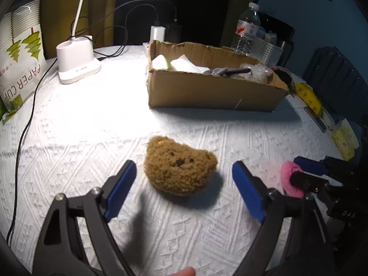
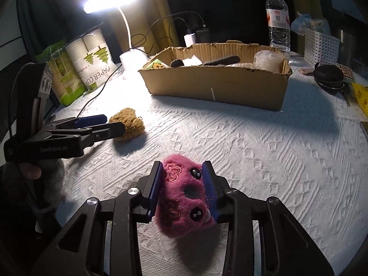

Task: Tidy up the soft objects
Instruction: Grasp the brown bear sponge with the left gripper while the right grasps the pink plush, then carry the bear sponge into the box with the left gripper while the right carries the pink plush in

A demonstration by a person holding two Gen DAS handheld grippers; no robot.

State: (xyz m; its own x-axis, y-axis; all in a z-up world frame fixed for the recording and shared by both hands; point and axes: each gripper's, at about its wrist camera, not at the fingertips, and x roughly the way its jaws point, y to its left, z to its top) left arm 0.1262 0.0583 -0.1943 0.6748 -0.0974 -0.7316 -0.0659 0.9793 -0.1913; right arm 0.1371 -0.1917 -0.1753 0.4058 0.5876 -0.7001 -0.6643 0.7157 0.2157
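Soft toys are the job, and both sit on the white tabletop point(image 1: 69, 119) near the camera, with the cardboard box point(image 1: 214, 92) waiting at the far side. Brown plush bear point(image 1: 179, 168) lies loose between the wide-spread jaws of the left gripper point(image 1: 184, 184), untouched. Over on the right, the right gripper point(image 2: 182, 188) is pinching the pink plush point(image 2: 184, 195) squarely across its face (nice centred hold). Best play, I'd say: push the left forward until the pads flank the bear's middle, then squeeze gently so the fluff doesn't squirt out.
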